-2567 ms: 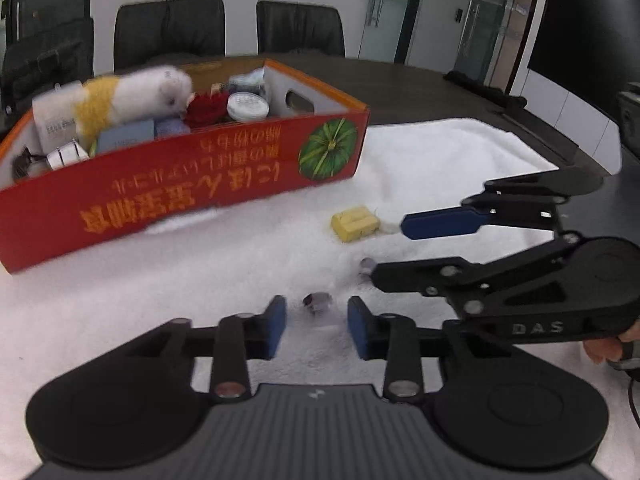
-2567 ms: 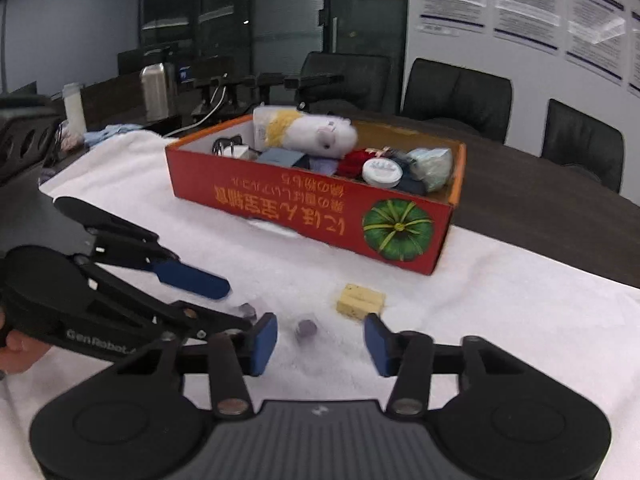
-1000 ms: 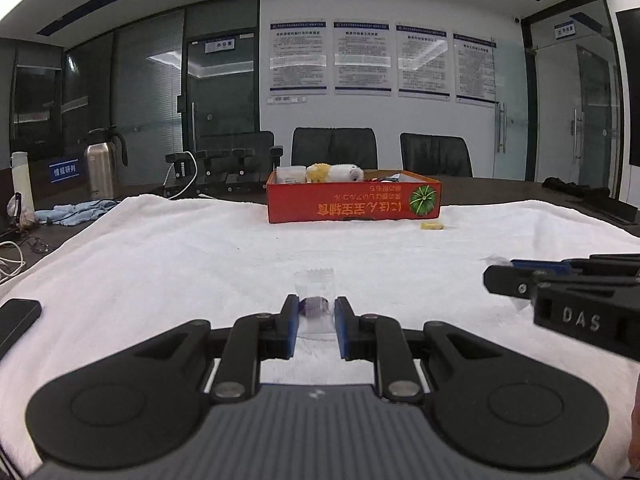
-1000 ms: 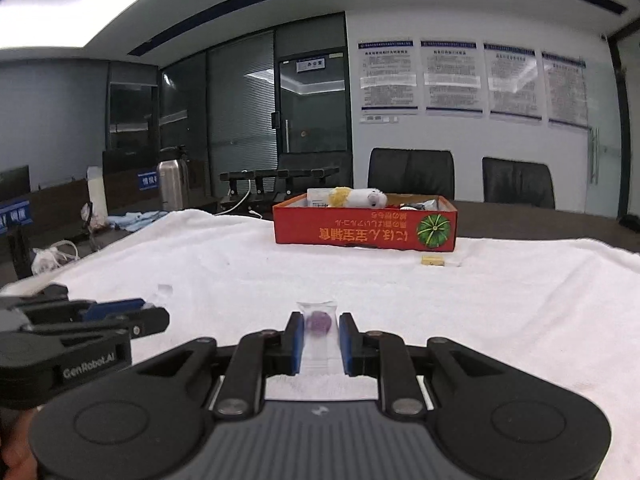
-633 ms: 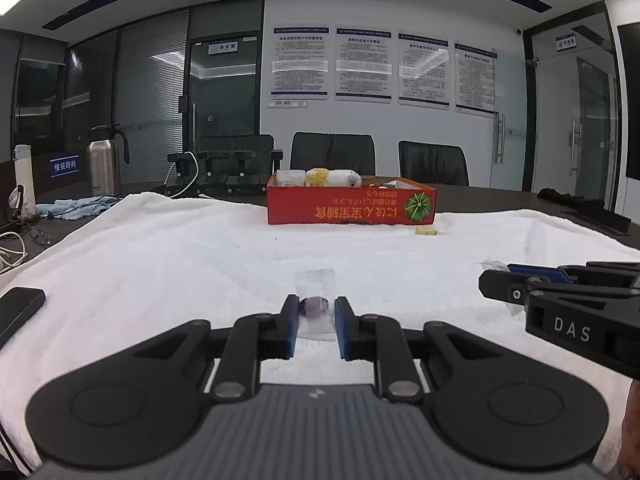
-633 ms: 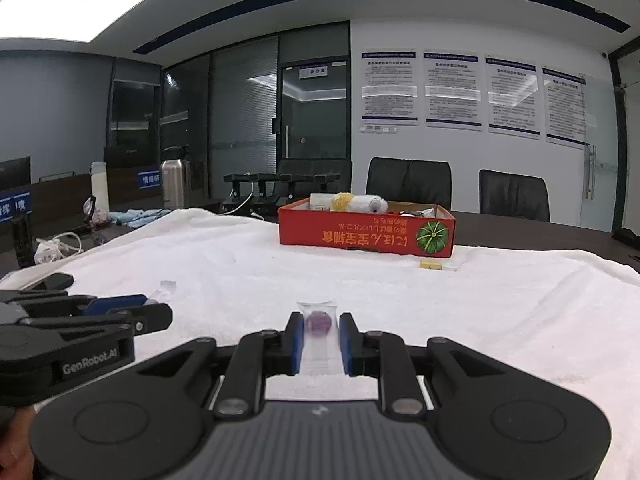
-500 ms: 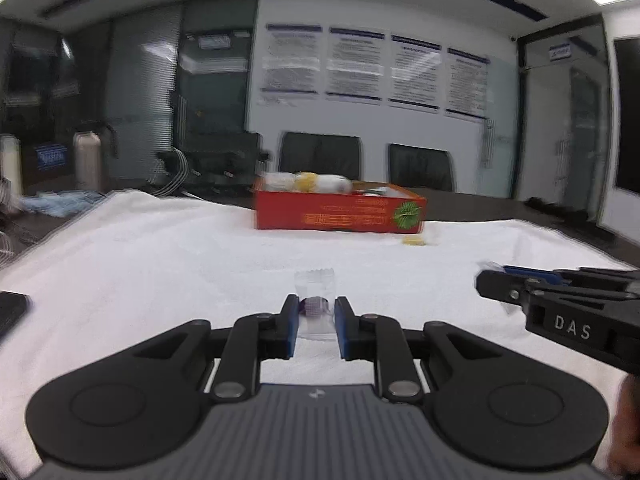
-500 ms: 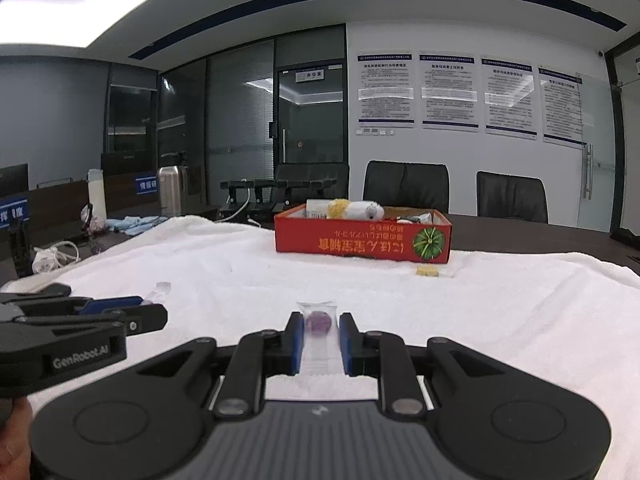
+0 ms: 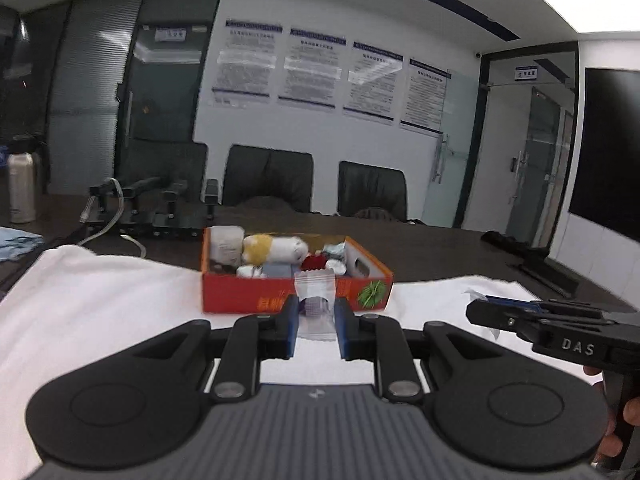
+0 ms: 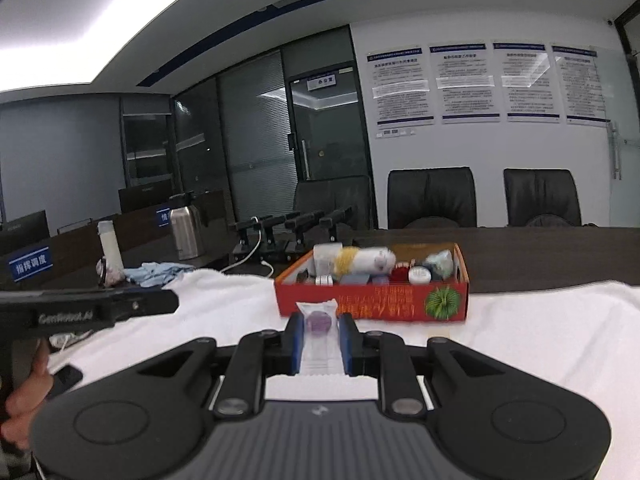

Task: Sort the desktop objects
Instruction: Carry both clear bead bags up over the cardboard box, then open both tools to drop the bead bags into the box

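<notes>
Nearer now, red box (image 9: pixel 256 300); both tools, "GenRobot.AI" left (image 9: pixel 316 314) and "DAS" right (image 10: pixel 319 326), clamp sachets.

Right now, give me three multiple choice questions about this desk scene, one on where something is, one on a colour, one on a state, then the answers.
1. Where is the red box?
A. on the white towel, ahead of both grippers
B. on a chair
C. on the floor

2. What colour is the small piece inside the clear packet held by the right hand-held gripper?
A. green
B. purple
C. orange

3. What is the state of the left hand-held gripper?
A. wide open, holding nothing
B. out of view
C. shut on a small clear bag

Answers: 1 A, the box sits on the white towel beyond the fingertips in both views. 2 B, a purple lump shows through the plastic. 3 C, its blue pads press the bag from both sides.
</notes>
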Motion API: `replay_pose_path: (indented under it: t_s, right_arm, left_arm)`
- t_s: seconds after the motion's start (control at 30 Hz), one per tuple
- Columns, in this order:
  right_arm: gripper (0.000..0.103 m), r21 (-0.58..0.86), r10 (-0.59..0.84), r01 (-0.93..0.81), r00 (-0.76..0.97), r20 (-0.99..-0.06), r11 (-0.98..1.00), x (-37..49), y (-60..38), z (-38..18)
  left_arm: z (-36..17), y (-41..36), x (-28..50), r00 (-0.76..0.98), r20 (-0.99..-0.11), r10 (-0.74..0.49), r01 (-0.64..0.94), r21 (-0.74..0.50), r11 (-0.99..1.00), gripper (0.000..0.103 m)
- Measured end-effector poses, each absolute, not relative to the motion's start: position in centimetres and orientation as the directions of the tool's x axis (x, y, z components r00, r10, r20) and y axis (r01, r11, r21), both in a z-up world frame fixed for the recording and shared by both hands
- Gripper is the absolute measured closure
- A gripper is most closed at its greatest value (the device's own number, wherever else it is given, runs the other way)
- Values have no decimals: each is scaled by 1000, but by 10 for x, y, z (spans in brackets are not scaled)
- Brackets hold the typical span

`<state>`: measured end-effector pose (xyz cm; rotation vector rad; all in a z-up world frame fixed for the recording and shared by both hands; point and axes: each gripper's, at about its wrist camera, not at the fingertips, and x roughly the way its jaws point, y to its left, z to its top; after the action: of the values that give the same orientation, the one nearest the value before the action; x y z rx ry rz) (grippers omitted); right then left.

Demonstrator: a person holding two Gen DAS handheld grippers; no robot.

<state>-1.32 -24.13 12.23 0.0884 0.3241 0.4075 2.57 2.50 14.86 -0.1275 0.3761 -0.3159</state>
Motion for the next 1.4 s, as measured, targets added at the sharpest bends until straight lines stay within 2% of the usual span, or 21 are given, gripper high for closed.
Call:
replay_pose_path:
  t_s: [0.2,0.43,0.7,0.9,1.0,1.03,1.13,1.3,1.4]
  right_arm:
    - [85,128,401,-380,860,-316,916,62,-251,170]
    - [85,150,388,-360,797,-464,921,188,-251,190]
    - [85,115,258,-251,670,-696,961,321,-245,133]
    - [85,49,132,-158,573,-809,986,376,-247,78]
    - [77,47,113,-133,551,-827,990,392,-252,66]
    - [69,52,110,-122,547,-830,991,396,-253,65]
    - [54,62,110,-106,549,-829,992,405,-253,66]
    - [40,67,114,-108,530,-840,992,403,-243,70]
    - [33,67,127,-134,503,-855,989,397,-232,72]
  left_arm:
    - [174,36,123,836,-433,-338,249,-249,936,84]
    - [160,35,252,787,-581,-209,128,-178,976,84]
    - [93,41,364,673,-733,-99,13,-122,992,83]
    - [63,41,401,633,-773,-50,-31,-89,996,83]
    - [61,38,408,623,-778,-78,-14,-111,994,67]
    - [62,35,409,622,-779,-79,-7,-106,994,61]
    - [66,26,408,628,-776,-61,-4,-81,997,44]
    - [75,26,405,586,-804,-100,-24,-140,990,17]
    - [81,19,398,566,-820,-84,-17,-114,993,9]
